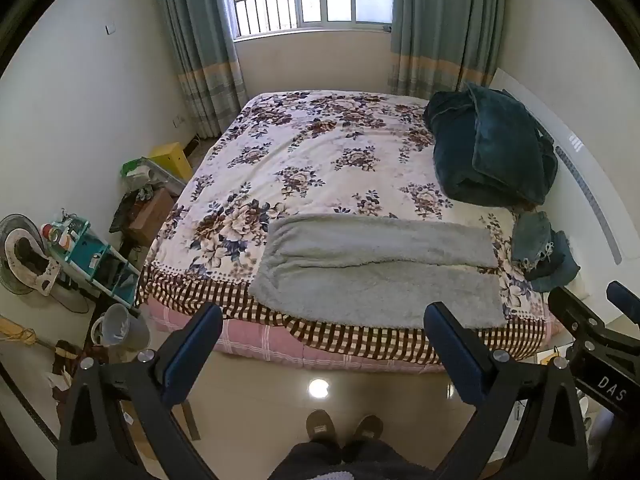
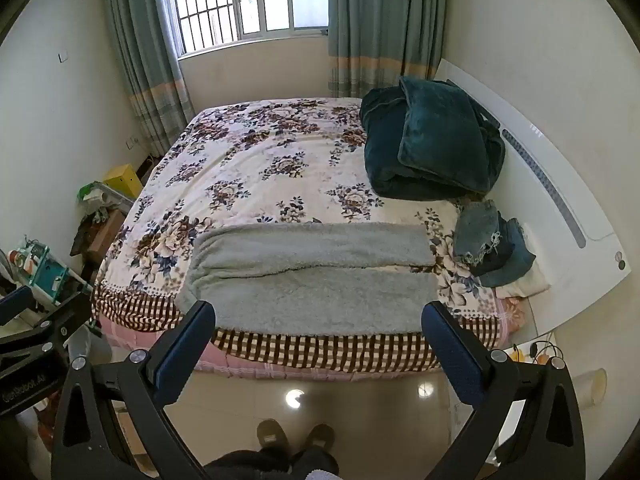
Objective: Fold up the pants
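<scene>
Grey fleece pants (image 1: 376, 268) lie flat on the near edge of the floral bed (image 1: 320, 152), waist to the left, legs running right side by side. They also show in the right wrist view (image 2: 312, 272). My left gripper (image 1: 324, 320) is open and empty, held over the floor in front of the bed, short of the pants. My right gripper (image 2: 320, 316) is open and empty too, level with the bed's near edge. The right gripper's body shows at the right edge of the left wrist view (image 1: 600, 336).
A dark teal blanket pile (image 2: 432, 144) sits at the far right of the bed. Folded denim clothes (image 2: 492, 244) lie beside the pants' leg ends. A white headboard (image 2: 560, 184) runs along the right. Clutter, a teal shelf (image 1: 92, 256) and a bucket (image 1: 120, 328) stand left.
</scene>
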A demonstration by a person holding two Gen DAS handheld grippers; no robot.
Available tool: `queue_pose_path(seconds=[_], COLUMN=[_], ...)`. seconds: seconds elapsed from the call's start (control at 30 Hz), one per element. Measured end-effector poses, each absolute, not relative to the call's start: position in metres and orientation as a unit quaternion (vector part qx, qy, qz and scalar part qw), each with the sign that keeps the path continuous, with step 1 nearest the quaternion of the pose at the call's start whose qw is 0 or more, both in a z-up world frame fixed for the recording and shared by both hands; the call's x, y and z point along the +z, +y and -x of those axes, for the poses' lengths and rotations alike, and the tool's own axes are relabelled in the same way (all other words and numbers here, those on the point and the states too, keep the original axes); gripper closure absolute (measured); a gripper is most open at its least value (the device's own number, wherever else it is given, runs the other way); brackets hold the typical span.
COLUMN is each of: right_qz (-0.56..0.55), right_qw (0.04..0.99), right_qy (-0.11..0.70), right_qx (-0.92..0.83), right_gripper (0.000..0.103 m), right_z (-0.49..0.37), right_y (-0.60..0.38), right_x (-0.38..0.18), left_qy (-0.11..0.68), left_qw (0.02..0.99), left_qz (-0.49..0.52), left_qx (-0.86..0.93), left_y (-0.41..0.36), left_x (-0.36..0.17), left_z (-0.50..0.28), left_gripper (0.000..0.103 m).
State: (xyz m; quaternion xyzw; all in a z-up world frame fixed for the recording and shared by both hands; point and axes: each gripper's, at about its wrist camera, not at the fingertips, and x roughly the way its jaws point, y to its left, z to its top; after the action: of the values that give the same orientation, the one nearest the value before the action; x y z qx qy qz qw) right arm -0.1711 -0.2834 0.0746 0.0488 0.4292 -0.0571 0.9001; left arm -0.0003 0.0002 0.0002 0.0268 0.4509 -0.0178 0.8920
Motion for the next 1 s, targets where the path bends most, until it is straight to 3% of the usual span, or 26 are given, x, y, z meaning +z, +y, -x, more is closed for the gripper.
queue_pose_path(seconds=[1.0], right_qz=[-0.046], right_qw=[0.902], right_qy=[0.427], right_qx=[-0.051], right_gripper=[0.0], right_z=[0.181], right_y=[-0.279], right_x=[0.079], left_qy=[0.444], left_qw=[0.895], left_qz=[-0.034], left_qx=[-0.017], left_y=[-0.004], left_x=[0.018], left_z=[-0.01], left_gripper=[0.0])
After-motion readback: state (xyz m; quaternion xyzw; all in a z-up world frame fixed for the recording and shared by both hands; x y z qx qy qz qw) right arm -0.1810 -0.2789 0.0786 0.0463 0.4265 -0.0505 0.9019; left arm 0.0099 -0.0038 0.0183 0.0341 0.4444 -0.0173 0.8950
